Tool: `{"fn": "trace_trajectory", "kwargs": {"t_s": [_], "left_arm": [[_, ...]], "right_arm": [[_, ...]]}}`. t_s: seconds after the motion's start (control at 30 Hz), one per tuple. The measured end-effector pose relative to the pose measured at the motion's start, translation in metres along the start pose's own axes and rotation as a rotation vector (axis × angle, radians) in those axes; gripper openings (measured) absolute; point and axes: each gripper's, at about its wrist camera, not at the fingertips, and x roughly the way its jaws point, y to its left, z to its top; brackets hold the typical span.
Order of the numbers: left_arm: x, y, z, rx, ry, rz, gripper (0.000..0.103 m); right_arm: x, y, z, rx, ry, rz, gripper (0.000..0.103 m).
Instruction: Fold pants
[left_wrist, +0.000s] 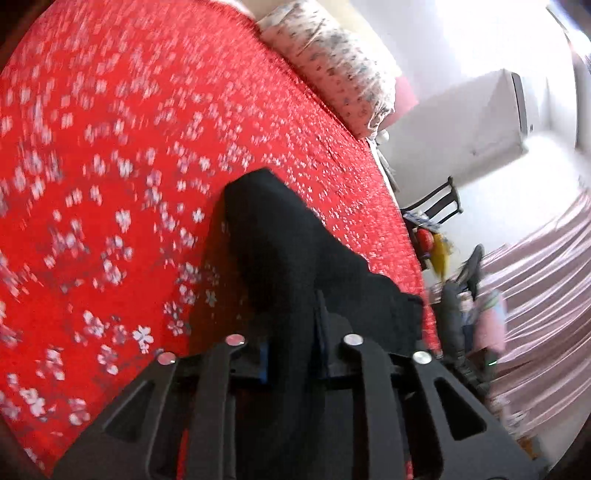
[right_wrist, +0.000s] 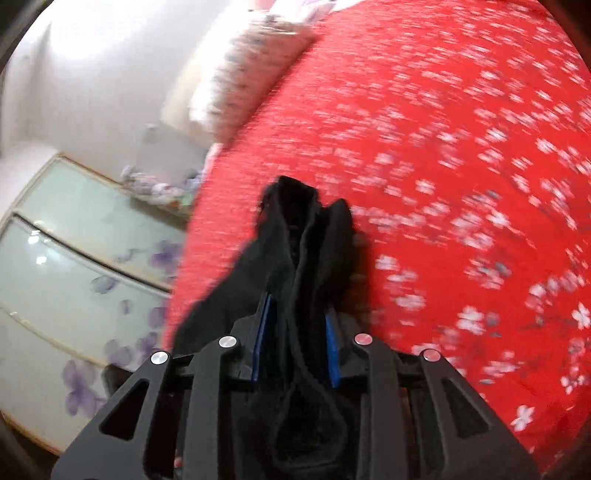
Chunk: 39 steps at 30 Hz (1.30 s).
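The black pants (left_wrist: 295, 258) are clamped in both the left gripper (left_wrist: 291, 343) and the right gripper (right_wrist: 295, 339), held lifted above the red bed (left_wrist: 110, 147), the cloth strung between them.

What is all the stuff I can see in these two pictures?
pants: one, black, bunched, held in both grippers above the bed
bedspread: one, red with white flowers, covering the bed
pillow: one, pale with small print, at the bed's far edge
chair: one, dark, beside the bed
curtain: one, pink, right of left view
wardrobe: one, pale glass with purple flowers, left of right view
left gripper: black, blue pads, shut on pants
right gripper: black, blue pads, shut on pants
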Motion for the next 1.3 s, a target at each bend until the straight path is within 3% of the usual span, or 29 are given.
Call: {"fn": "trace_trajectory", "kwargs": {"t_s": [0.07,0.13,0.17,0.23,0.3,0.37,0.47,0.53,0.57,0.6,0.67,0.7,0.83,0.9,1.03,1.17,1.23,1.3], "left_arm": [[-0.005,0.001,0.001,-0.015,-0.015,0.009,0.030],[-0.018,-0.001,0.001,-0.005,-0.074,0.044,0.044],[-0.028,-0.005,0.000,0.011,-0.114,0.069,0.052],[-0.050,-0.018,-0.006,0.081,-0.195,0.106,0.058],[-0.069,-0.038,-0.017,0.189,-0.248,0.109,0.073],[-0.079,-0.059,-0.035,0.295,-0.231,0.052,0.078],[-0.074,-0.076,-0.058,0.365,-0.131,-0.027,0.079],[-0.062,-0.077,-0.068,0.383,-0.065,-0.014,0.080],[-0.051,-0.075,-0.070,0.381,-0.025,0.009,0.082],[-0.036,-0.068,-0.070,0.363,0.042,0.058,0.082],[-0.015,-0.052,-0.071,0.314,0.126,0.097,0.081],[-0.009,-0.043,-0.069,0.290,0.132,0.094,0.081],[-0.010,-0.039,-0.066,0.245,0.112,0.066,0.085],[-0.012,-0.042,-0.075,0.293,0.091,0.056,0.095],[-0.023,-0.067,-0.103,0.486,0.022,0.220,0.101],[-0.048,-0.078,-0.134,0.601,-0.062,0.280,0.101],[-0.065,-0.078,-0.145,0.609,-0.077,0.279,0.101],[-0.083,-0.073,-0.157,0.587,-0.088,0.279,0.101]], "right_arm": [[-0.003,0.002,0.001,0.019,0.003,-0.015,0.032],[-0.008,0.005,0.001,-0.003,-0.019,-0.076,0.040],[-0.013,0.007,0.001,-0.010,-0.041,-0.116,0.041],[-0.032,0.016,-0.002,-0.047,-0.131,-0.162,0.041],[-0.048,0.033,-0.004,-0.122,-0.166,-0.111,0.041],[-0.055,0.052,-0.012,-0.196,-0.107,-0.003,0.041],[-0.050,0.072,-0.034,-0.280,0.005,0.066,0.041],[-0.042,0.075,-0.042,-0.299,0.053,0.026,0.044],[-0.036,0.073,-0.044,-0.291,0.078,-0.023,0.053],[-0.026,0.062,-0.044,-0.254,0.117,-0.094,0.052],[-0.016,0.037,-0.040,-0.149,0.142,-0.084,0.049],[-0.017,0.033,-0.039,-0.106,0.138,-0.063,0.044],[-0.021,0.016,-0.038,0.008,0.125,-0.012,0.042],[-0.027,0.016,-0.042,0.001,0.105,-0.014,0.042],[-0.050,0.019,-0.061,-0.029,0.039,-0.031,0.043],[-0.083,0.035,-0.083,-0.151,-0.066,-0.182,0.063],[-0.094,0.043,-0.094,-0.216,-0.108,-0.247,0.064],[-0.103,0.047,-0.104,-0.266,-0.129,-0.285,0.077]]}}
